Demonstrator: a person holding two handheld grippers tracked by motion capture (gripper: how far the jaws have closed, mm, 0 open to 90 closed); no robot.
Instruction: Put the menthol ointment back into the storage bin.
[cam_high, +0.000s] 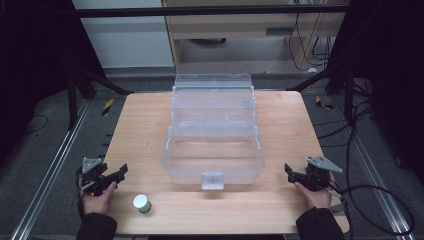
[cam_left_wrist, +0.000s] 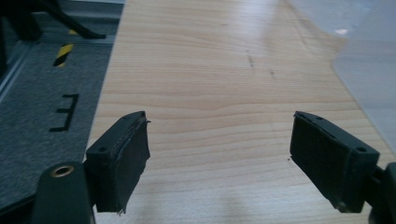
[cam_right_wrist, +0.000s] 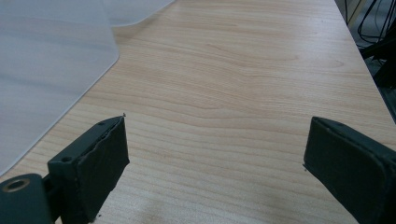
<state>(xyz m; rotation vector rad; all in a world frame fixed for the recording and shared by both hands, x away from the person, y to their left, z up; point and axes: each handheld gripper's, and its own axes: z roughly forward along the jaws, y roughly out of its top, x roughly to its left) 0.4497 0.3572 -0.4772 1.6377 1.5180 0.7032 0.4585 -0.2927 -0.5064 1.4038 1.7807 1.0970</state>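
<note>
Small white-capped jar (cam_high: 142, 203), upright at seven o'clock on the worktop (cam_high: 280, 210), near the left claw (cam_high: 118, 176). Clear plastic organiser box (cam_high: 213, 132), open with tiers stepped back, at centre.

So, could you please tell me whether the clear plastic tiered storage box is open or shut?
Open: the clear plastic tiered storage box has its trays stepped back, showing empty compartments.

A clear plastic organizer box (cam_high: 214, 145) stands open in the middle of the bench (cam_high: 285, 125), walling off the centre from near to far. Bare wood runs along its left and right sides, wide enough for a claw. Near the left front edge a small white-capped jar (cam_high: 142, 203) stands on the strip before the box; the rest lies free.
</note>
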